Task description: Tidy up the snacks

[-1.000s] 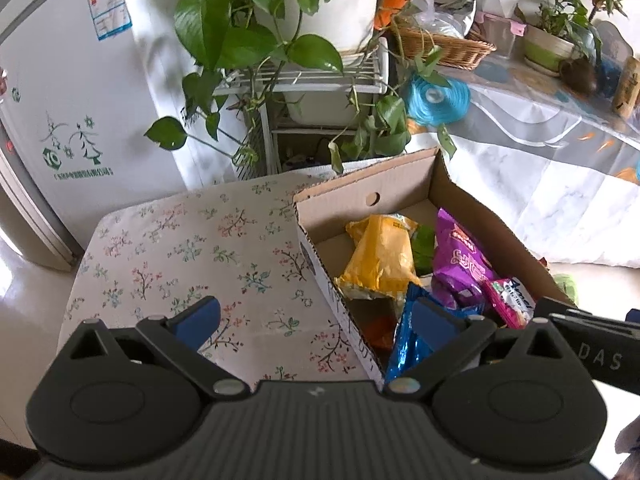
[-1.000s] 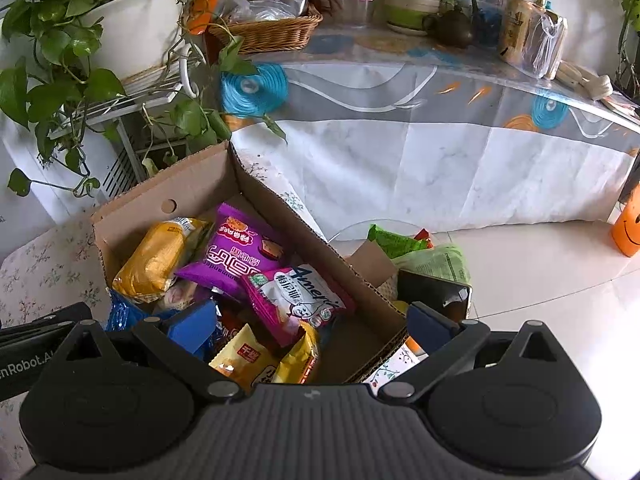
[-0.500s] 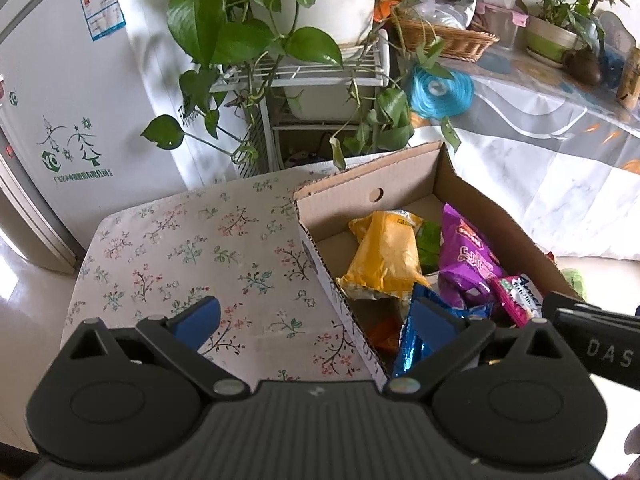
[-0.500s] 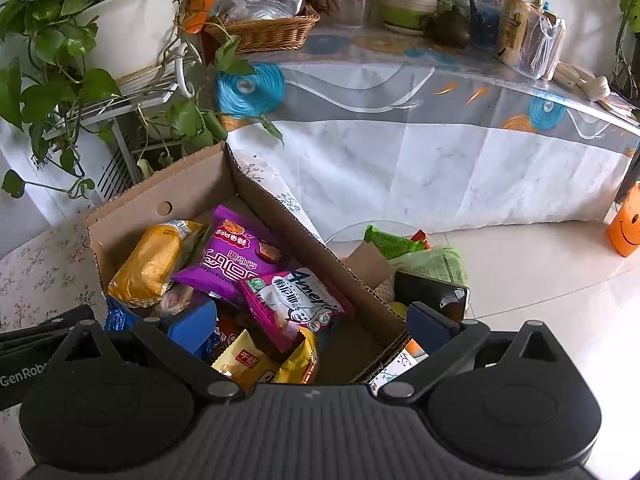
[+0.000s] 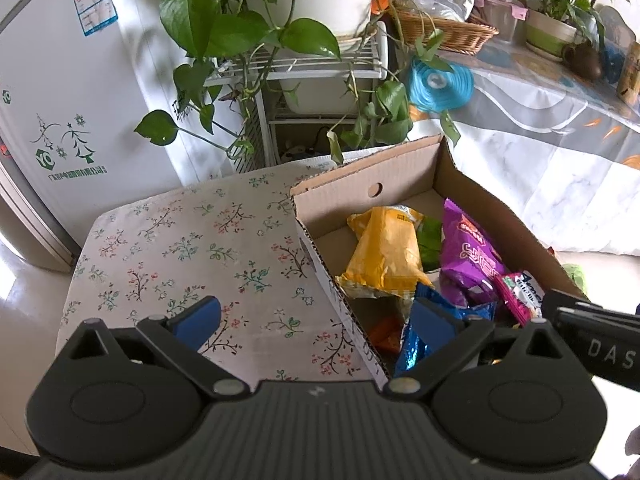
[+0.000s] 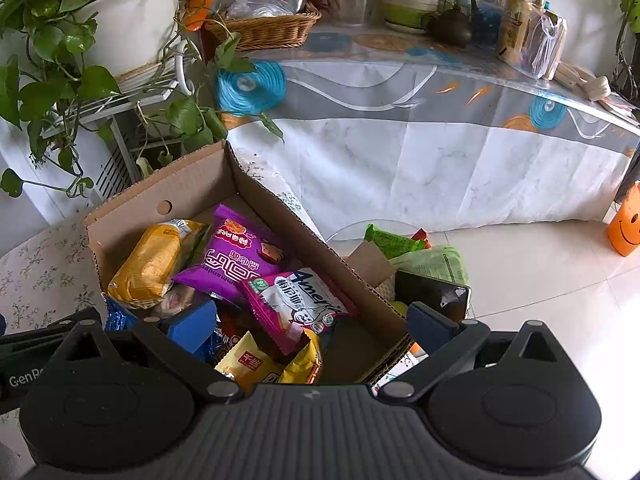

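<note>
Left gripper [image 5: 316, 320]: jaws wide, empty, straddling the box's left wall.
Right gripper [image 6: 312, 326]: jaws wide, empty, over the box's near end.
Open brown cardboard box [image 6: 192, 184]: at the right edge of the floral-cloth table [image 5: 180, 240].
Snacks: yellow packet [image 6: 150, 262], purple packet [image 6: 236, 256] and pink-white packet [image 6: 296, 304] lie inside the box.

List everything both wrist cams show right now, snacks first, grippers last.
cardboard box: 1, brown, open, on the floral table
yellow packet: 1, box's far left
purple packet: 1, box middle, beside the yellow one
pink-and-white packet: 1, overlapping the purple one's near edge
blue foil packet: 1, near left corner of box
small yellow packets: 2, near end of box
floral table: 1, white, under the box
wicker basket: 1, tan, on the long covered table
potted vine: 1, green, on a white rack
left gripper: open, straddling the box's left wall
right gripper: open, above the box's near end
</note>
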Tool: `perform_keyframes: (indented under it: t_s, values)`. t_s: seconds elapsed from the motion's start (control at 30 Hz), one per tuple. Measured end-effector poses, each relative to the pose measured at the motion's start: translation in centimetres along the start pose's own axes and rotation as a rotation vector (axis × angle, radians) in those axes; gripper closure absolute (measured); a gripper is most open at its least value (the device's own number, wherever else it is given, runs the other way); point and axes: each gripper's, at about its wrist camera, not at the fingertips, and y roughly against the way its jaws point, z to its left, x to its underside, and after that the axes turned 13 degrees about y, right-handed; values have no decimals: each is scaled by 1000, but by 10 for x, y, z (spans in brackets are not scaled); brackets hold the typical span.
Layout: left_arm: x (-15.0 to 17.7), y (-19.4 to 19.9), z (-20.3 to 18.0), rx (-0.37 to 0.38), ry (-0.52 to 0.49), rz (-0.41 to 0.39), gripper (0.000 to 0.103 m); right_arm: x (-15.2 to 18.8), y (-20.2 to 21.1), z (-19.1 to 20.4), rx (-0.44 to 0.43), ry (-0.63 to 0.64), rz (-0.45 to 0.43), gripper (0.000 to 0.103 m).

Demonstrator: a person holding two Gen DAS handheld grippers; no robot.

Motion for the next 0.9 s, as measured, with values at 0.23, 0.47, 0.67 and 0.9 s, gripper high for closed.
perform_keyframes:
  t_s: [0.23, 0.47, 0.67, 0.9]
  values:
    - [-1, -4, 2, 7, 11, 20, 3, -1, -2, 2, 0, 4, 7, 0]
    - [-3, -7, 3, 8, 10, 27, 4, -2, -4, 4, 2, 8, 14, 0]
    - [-2, -9, 7, 8, 4, 25, 3, -2, -5, 7, -4, 23, 17, 0]
    - [-1, -10, 13, 5, 0, 22, 3, -4, -6, 13, -13, 44, 18, 0]
